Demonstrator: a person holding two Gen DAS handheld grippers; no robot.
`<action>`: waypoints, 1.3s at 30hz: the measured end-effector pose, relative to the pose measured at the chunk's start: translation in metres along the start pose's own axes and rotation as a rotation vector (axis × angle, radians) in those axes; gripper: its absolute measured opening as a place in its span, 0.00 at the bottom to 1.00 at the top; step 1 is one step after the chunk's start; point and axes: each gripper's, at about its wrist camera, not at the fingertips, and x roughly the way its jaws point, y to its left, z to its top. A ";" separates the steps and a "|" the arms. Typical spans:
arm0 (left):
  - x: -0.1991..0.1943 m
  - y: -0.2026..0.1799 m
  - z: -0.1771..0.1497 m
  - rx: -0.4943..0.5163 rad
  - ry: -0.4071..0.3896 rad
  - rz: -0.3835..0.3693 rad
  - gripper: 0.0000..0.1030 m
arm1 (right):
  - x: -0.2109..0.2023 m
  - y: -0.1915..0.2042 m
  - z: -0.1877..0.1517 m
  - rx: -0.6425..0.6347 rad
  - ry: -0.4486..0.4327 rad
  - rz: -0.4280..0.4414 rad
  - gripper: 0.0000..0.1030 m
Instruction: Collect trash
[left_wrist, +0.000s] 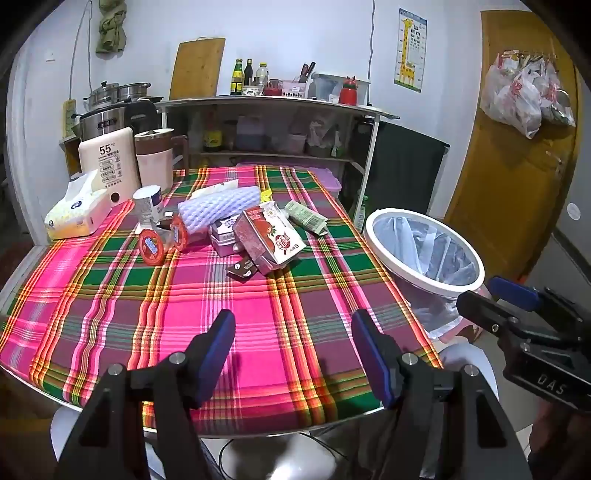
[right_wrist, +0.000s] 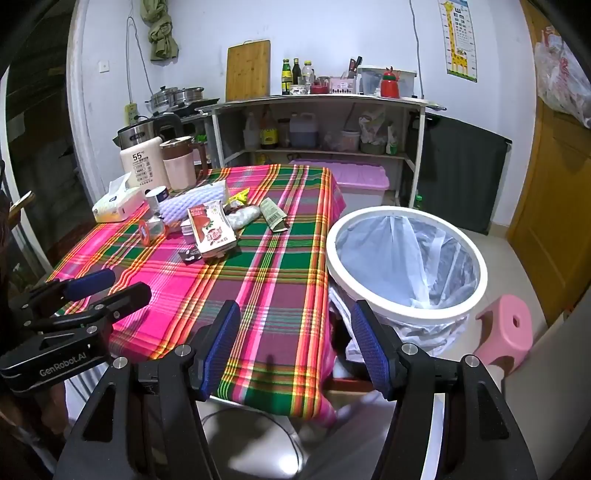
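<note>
Both grippers, left gripper and right gripper, hang released and empty over the bench's near edge. Trash clusters far across; the lined bin waits alongside for easy drops.

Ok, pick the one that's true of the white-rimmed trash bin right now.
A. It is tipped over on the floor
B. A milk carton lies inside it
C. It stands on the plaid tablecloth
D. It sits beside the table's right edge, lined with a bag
D: the trash bin stands upright off the plaid tablecloth, beside the table, with a pale bag lining it and no carton visible inside.
</note>
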 end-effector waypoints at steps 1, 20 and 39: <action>0.000 0.000 0.000 -0.001 -0.001 0.000 0.65 | 0.000 0.000 0.000 0.000 0.001 0.000 0.61; 0.002 -0.003 -0.002 -0.003 -0.003 -0.001 0.65 | -0.001 -0.001 -0.001 0.001 0.001 -0.001 0.61; 0.001 -0.005 -0.002 -0.005 -0.003 -0.002 0.65 | -0.001 -0.001 -0.001 0.002 0.002 0.001 0.61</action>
